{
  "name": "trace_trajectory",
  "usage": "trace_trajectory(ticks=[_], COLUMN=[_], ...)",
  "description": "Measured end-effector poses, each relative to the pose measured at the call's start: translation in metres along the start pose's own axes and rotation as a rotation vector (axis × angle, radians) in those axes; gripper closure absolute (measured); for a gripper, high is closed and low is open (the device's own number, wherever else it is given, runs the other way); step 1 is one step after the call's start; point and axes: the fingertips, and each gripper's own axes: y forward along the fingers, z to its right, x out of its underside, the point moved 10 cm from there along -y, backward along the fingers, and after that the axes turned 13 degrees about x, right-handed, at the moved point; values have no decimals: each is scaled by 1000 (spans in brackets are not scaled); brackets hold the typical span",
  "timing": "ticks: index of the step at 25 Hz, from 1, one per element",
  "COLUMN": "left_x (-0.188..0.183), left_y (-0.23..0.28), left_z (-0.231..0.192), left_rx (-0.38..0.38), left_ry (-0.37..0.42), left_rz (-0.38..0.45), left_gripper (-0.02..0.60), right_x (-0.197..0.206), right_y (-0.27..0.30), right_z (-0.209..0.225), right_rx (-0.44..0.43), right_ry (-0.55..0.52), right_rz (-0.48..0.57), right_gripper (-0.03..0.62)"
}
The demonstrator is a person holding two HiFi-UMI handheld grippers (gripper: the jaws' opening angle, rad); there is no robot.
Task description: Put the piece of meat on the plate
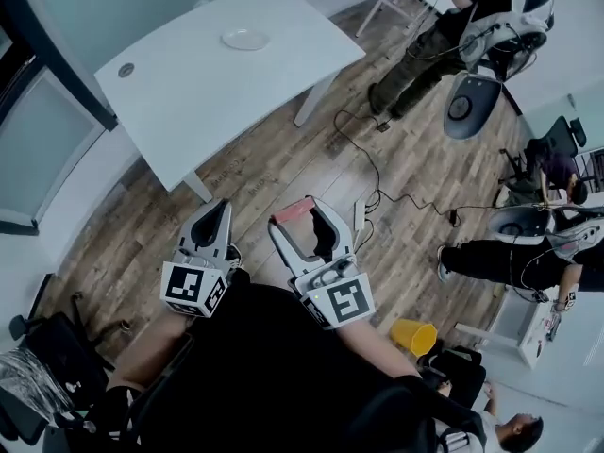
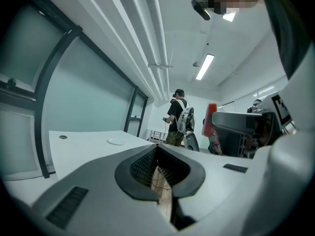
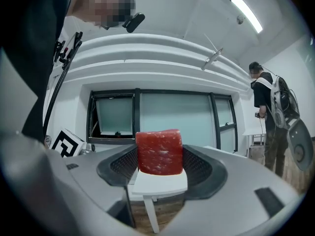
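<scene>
Wood-plank floor, smooth matt table, matt grey plastic right gripper, glistening marbled piece of meat

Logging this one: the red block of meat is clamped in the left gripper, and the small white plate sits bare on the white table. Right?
Wrong gripper. The red block of meat is clamped in the right gripper, per the right gripper view; the left gripper is shut, empty. The small white plate does sit bare on the white table.

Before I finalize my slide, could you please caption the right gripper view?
Right gripper clamps a red piece of meat between its jaws, windows behind.
</scene>
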Motion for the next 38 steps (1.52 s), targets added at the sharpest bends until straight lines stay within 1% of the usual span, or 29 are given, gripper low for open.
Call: trace_trajectory(ticks=[3, 7, 12, 14, 18, 22, 26, 33, 38], left_x=[-6, -13, -15, -16, -16, -15, -22, -40, -47], left_y=[2, 2, 6, 14, 33, 67, 115, 212, 259], left_z=[-23, -51, -65, -68, -71, -76, -86, -101, -97], left_rx=[-1, -10, 0, 0, 3, 4, -23, -91, -134], left_ry=[3, -1, 3, -10, -4, -12, 11, 43, 56], left_rz=[13, 31, 16, 9, -12, -29, -38, -28, -34], left_gripper=[578, 578, 578, 578, 578, 578, 578, 578, 578], right_x=[-3, 1, 1, 2, 7, 9, 10, 1, 0], right_y=[23, 47, 63, 67, 82, 102, 141, 213, 244], right_z=[-7, -15, -15, -9, 7, 36, 81, 165, 209], right_rx=[-2, 17, 27, 34, 35, 21, -12, -107, -181], right_ry=[-8, -3, -9, -8, 3, 23, 41, 23, 41], right_rz=[17, 1, -6, -14, -38, -32, -30, 0, -8], right_gripper=[313, 313, 313, 313, 313, 313, 313, 313, 313])
